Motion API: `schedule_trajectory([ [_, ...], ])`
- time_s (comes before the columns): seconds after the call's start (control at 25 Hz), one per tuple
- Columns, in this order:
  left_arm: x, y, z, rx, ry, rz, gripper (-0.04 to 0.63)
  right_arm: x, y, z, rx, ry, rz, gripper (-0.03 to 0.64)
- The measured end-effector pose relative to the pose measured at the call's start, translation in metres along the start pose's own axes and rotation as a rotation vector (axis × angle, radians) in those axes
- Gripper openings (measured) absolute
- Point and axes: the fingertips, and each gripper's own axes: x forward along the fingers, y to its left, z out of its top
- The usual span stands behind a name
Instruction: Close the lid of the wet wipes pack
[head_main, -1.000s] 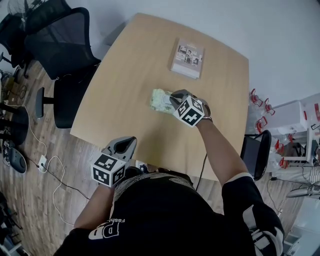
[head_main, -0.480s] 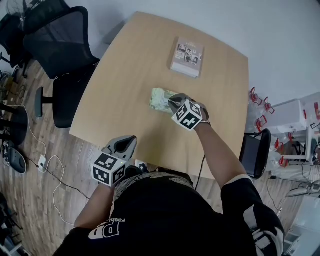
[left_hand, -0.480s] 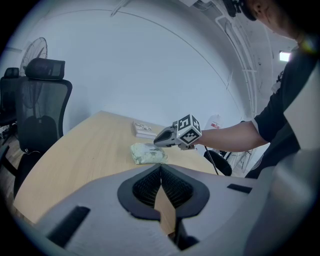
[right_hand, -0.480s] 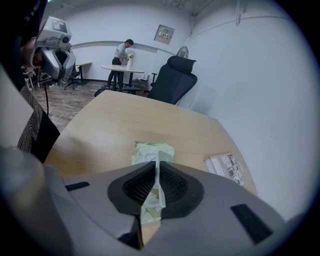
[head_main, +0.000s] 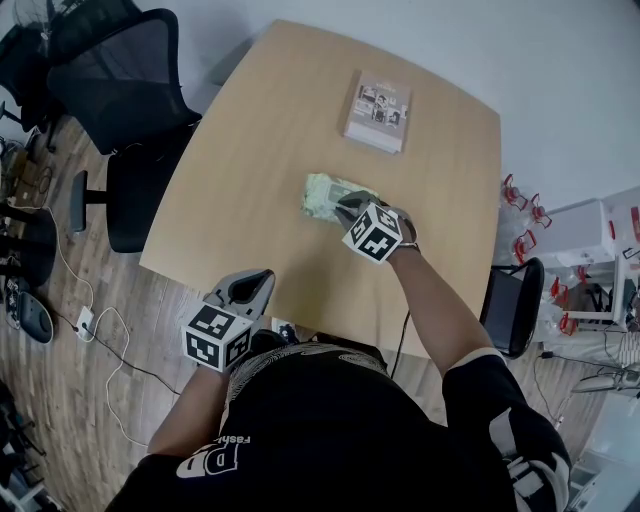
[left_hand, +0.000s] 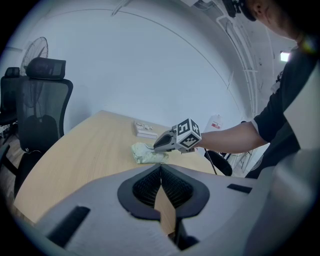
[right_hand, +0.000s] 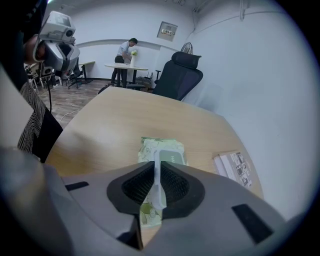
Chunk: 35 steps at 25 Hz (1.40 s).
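A pale green wet wipes pack lies flat near the middle of the wooden table. My right gripper points steeply down over the pack's near end. The pack's translucent lid flap stands on edge between its pads. These jaws have just been opening, and the pads now flank the flap with little gap. My left gripper hangs off the table's near edge, shut with nothing in it.
A booklet lies at the table's far side. Black office chairs stand to the left of the table, and another chair stands at its right. A person stands far off at a distant table.
My right gripper has sunk a little and drawn back toward me over the pack's near end. The pack and my left gripper have kept still.
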Motion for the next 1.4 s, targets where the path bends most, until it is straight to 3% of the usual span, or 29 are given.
schedule_trajectory([
  [0.88, 0.004, 0.007, -0.001, -0.018, 0.003, -0.008, 0.018, 0.019, 0.009, -0.010, 0.045, 0.035, 0.101, 0.048],
  [1.24, 0.004, 0.007, 0.002, -0.003, 0.002, -0.030, 0.018, 0.017, 0.009, -0.008, 0.046, 0.038, 0.072, 0.047],
  [1.4, 0.007, 0.001, 0.007, 0.017, 0.002, -0.063, 0.018, -0.001, 0.006, 0.003, 0.081, -0.018, 0.027, 0.029],
])
